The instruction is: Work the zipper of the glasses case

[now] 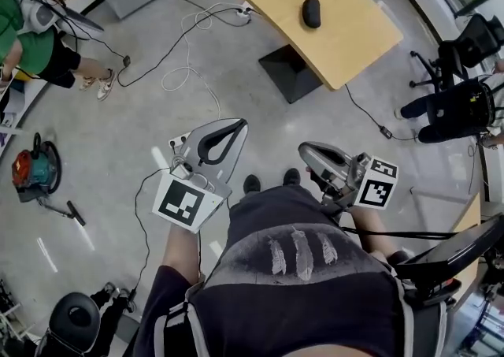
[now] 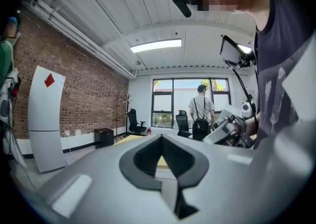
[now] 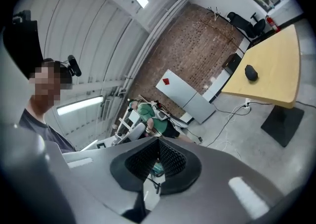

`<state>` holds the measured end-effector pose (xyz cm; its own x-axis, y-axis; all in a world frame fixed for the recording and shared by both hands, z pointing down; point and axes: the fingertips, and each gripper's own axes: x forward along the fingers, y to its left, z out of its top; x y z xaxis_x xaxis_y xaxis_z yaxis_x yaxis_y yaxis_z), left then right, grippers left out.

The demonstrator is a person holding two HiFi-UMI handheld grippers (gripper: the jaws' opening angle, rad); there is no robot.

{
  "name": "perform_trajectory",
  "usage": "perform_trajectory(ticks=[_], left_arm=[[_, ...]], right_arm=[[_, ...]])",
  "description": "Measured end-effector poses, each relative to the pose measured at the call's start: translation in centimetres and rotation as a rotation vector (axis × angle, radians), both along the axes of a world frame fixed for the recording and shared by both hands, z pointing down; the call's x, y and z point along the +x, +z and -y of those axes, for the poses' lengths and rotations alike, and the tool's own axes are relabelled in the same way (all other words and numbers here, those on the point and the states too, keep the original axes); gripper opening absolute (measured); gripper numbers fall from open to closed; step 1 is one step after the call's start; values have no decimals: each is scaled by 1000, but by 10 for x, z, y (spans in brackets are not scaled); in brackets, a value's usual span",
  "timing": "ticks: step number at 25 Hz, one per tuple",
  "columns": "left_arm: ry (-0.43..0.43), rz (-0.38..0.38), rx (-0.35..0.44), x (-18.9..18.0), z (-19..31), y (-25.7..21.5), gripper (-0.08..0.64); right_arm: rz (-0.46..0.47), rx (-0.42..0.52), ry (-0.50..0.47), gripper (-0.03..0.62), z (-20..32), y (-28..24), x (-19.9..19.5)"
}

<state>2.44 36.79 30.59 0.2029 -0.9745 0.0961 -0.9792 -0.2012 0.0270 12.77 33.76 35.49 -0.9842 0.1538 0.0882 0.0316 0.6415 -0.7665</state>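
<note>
The black glasses case [image 1: 311,11] lies shut on the wooden table [image 1: 346,40] at the far end of the head view, well away from both grippers. In the right gripper view the case [image 3: 251,72] shows small on the same table [image 3: 279,77]. My left gripper [image 1: 236,125] is held near the body, its jaws shut and empty [image 2: 160,138]. My right gripper [image 1: 304,148] is beside it, also shut with nothing between its jaws [image 3: 158,141]. Both hang over the floor, short of the table.
Cables [image 1: 189,72] trail across the concrete floor towards the table's black base [image 1: 290,72]. A floor polisher [image 1: 35,170] stands at the left, a person in a green shirt [image 1: 27,36] at the upper left. Office chairs [image 1: 461,107] crowd the right side.
</note>
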Motion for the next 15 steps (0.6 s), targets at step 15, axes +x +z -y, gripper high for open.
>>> perform_trajectory(ticks=[15], left_arm=[[-143, -9, -53, -43, 56, 3, -3]], right_arm=[[-99, 117, -154, 0, 54, 27, -55]])
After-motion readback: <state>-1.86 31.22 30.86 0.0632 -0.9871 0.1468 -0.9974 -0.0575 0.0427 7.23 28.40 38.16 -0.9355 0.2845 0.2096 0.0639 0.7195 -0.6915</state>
